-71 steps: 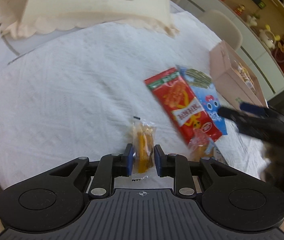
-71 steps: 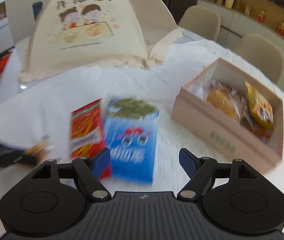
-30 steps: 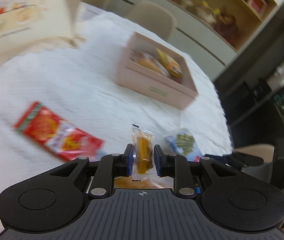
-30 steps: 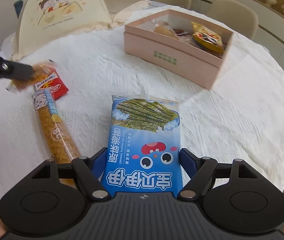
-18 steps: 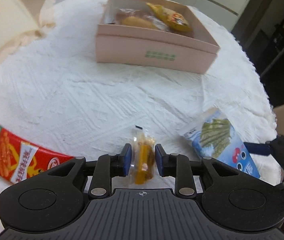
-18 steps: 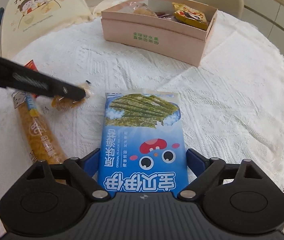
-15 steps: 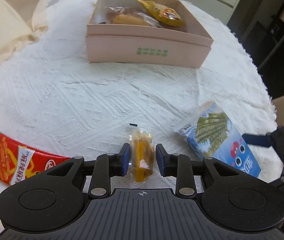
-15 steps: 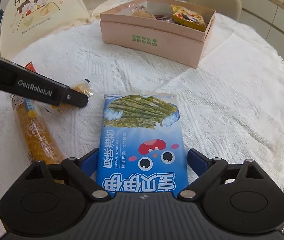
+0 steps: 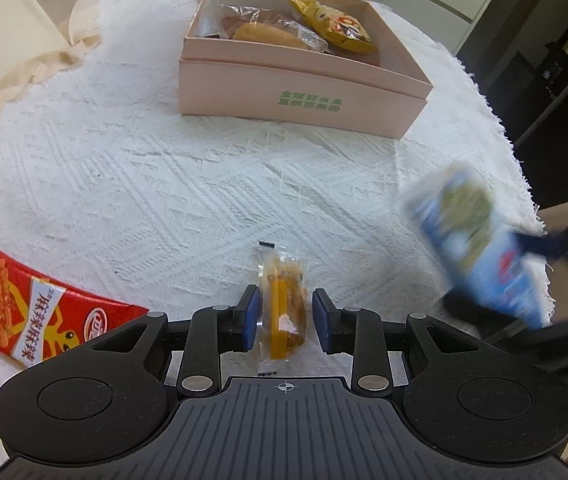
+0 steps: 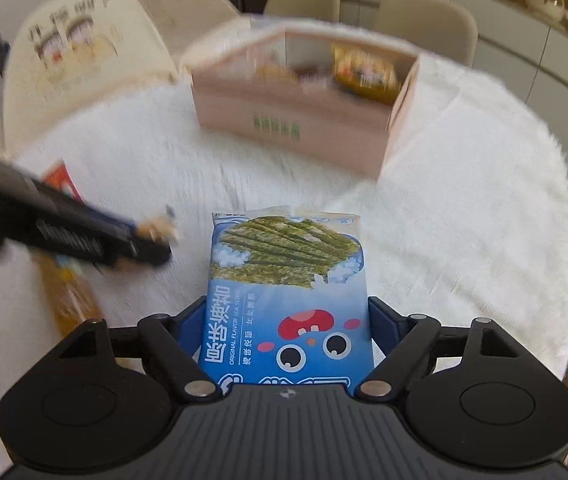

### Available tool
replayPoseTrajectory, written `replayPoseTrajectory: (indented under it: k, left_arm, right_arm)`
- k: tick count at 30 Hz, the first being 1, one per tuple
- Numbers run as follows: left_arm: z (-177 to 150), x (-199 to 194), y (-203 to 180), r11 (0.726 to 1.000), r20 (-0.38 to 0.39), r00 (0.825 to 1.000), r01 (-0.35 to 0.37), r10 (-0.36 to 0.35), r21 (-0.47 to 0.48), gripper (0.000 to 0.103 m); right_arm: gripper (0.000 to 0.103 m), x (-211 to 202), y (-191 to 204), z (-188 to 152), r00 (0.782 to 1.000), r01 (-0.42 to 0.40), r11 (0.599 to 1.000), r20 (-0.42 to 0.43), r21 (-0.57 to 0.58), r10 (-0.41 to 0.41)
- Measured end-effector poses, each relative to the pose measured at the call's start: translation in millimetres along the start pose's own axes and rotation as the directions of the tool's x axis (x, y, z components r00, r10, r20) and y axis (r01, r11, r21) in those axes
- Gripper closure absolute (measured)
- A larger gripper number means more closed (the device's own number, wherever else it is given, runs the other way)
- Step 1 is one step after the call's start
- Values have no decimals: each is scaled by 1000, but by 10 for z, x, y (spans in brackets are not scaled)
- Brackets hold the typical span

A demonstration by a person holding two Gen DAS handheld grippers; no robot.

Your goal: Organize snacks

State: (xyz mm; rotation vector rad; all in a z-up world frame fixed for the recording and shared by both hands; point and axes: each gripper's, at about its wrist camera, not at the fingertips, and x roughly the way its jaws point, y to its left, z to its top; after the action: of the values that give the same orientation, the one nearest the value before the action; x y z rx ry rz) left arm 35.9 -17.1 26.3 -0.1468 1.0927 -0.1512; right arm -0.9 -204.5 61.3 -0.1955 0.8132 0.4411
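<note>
My left gripper (image 9: 285, 318) is open around a small clear packet with an orange snack (image 9: 282, 312), which lies on the white tablecloth between the blue pads without touching them. My right gripper (image 10: 285, 322) is shut on a blue seaweed snack bag (image 10: 287, 288) and holds it lifted off the table; the bag also shows blurred in the left wrist view (image 9: 479, 240). The pink box (image 9: 303, 64) with several snacks inside stands beyond both grippers.
A red snack packet (image 9: 28, 308) lies at the left on the tablecloth (image 9: 164, 184). A long yellow snack stick (image 10: 68, 296) lies under the left gripper arm. A cream food cover (image 10: 80, 64) stands at the back left. Chairs surround the round table.
My left gripper has opened and let the small orange packet down onto the cloth. My right gripper has shut on the blue bag and lifted it up toward the box.
</note>
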Motion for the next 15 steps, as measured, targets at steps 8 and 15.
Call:
replayPoseTrajectory:
  k: [8, 15]
  left_arm:
    - [295, -700, -71, 999, 268, 962, 51, -45, -15, 78]
    - [1485, -1224, -45, 988, 470, 878, 137, -88, -70, 78]
  right_arm:
    - [21, -770, -220, 411, 970, 31, 999, 240, 42, -40]
    - [21, -885, -414, 637, 947, 84, 993, 304, 83, -106]
